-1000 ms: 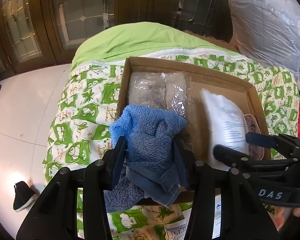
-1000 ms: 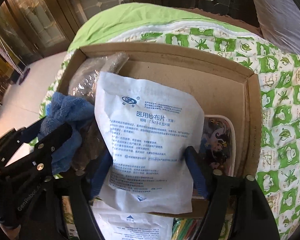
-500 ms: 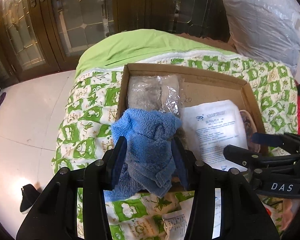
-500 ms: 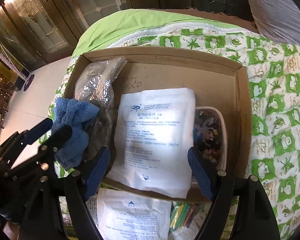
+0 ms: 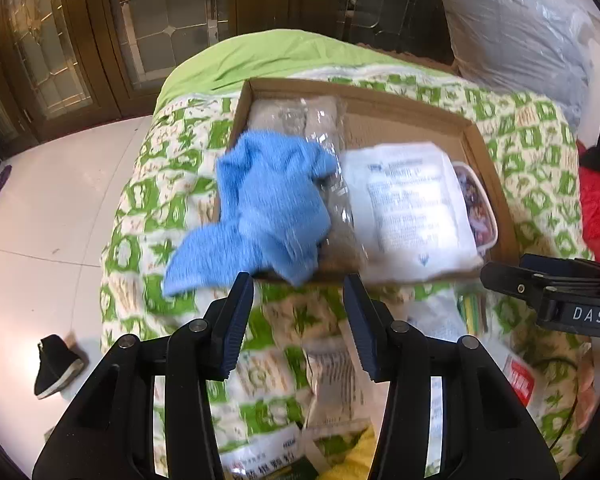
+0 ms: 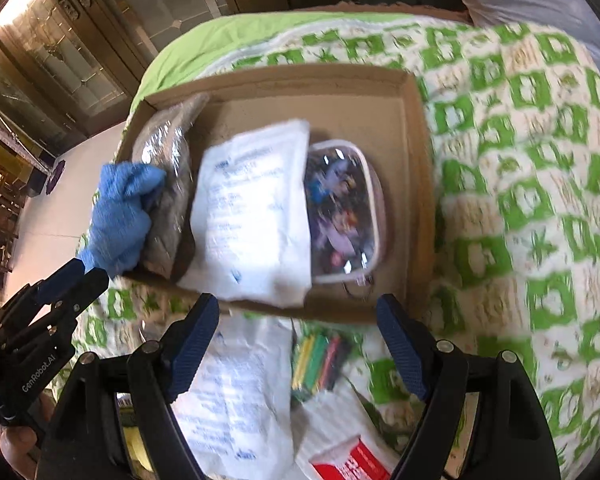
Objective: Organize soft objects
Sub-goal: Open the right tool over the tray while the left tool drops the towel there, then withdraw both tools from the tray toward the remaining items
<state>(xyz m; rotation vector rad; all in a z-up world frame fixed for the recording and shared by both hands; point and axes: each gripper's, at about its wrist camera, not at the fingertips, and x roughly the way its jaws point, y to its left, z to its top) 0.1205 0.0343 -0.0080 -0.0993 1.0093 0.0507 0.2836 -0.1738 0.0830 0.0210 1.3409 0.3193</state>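
A blue towel (image 5: 268,208) lies crumpled over the left rim of the cardboard box (image 5: 488,168), one end hanging out onto the quilt. My left gripper (image 5: 298,284) stands open just short of it, with nothing between its fingers. In the box lie a clear-wrapped grey bundle (image 5: 292,116), a white gauze packet (image 6: 252,208) and a cartoon-printed pouch (image 6: 340,208). My right gripper (image 6: 296,308) is open and empty at the box's near wall (image 6: 340,312). The left gripper (image 6: 72,280) shows at that view's lower left below the towel (image 6: 120,216).
The box rests on a green-and-white quilt (image 6: 520,200) on a bed. On the quilt in front of the box lie a second white packet (image 6: 236,380), coloured sticks (image 6: 316,360), a red-and-white pack (image 6: 348,464) and a printed bag (image 5: 332,380). A black shoe (image 5: 56,364) sits on the floor at left.
Both grippers have pulled back from the box. The blue towel is out of the left jaws and lies on the box's left rim; the white packet left the right jaws and lies in the box.
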